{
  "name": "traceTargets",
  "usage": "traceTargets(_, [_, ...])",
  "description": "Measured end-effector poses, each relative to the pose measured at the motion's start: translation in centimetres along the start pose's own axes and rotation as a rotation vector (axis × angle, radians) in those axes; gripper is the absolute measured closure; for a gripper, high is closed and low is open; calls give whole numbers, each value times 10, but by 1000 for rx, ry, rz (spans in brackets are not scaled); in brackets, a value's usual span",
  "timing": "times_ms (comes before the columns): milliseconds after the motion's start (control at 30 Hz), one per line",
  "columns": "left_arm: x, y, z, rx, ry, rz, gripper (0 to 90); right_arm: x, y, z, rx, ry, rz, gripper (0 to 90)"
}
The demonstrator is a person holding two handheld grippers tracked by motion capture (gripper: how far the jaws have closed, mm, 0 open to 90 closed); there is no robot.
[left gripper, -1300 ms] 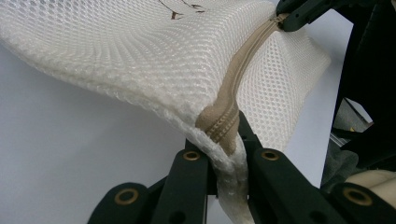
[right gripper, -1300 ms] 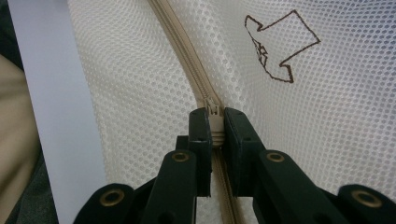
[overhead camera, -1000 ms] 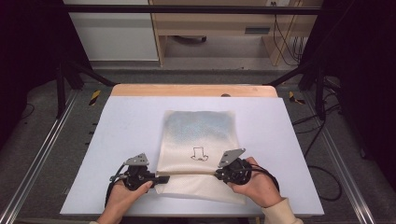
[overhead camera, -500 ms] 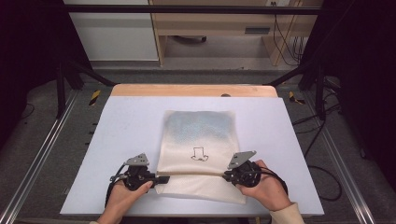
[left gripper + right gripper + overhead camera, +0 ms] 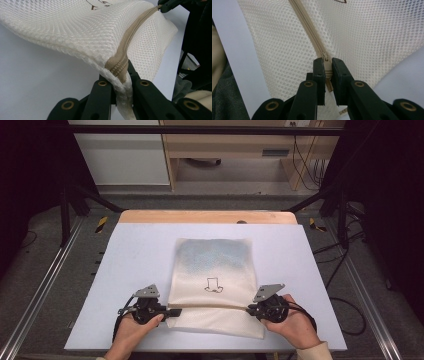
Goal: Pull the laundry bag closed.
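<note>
The right gripper (image 5: 325, 71) is clamped on the zipper pull (image 5: 326, 60) at the mesh bag's (image 5: 215, 285) right edge, near the table's (image 5: 140, 245) front. From there the zipper (image 5: 210, 306) runs straight across to the left gripper (image 5: 122, 82), pinched tight on the bag's opposite end. Any further slide would follow that line.

Behind the white rectangular table (image 5: 140, 250) stand a white cabinet (image 5: 120, 165) and a light wooden shelf (image 5: 230, 150); the grey floor (image 5: 40, 285) is dim.
</note>
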State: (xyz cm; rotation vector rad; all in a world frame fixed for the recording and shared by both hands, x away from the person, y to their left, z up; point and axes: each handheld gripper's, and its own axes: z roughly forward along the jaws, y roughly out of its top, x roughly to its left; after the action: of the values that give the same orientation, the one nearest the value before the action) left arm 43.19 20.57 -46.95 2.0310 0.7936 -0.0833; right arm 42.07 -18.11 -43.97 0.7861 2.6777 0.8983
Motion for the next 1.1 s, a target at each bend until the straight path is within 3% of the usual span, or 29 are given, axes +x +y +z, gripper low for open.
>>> traceTargets(1100, [-1, 0, 0, -6, 1, 2, 862, -8, -20, -8, 4, -17, 43, 821])
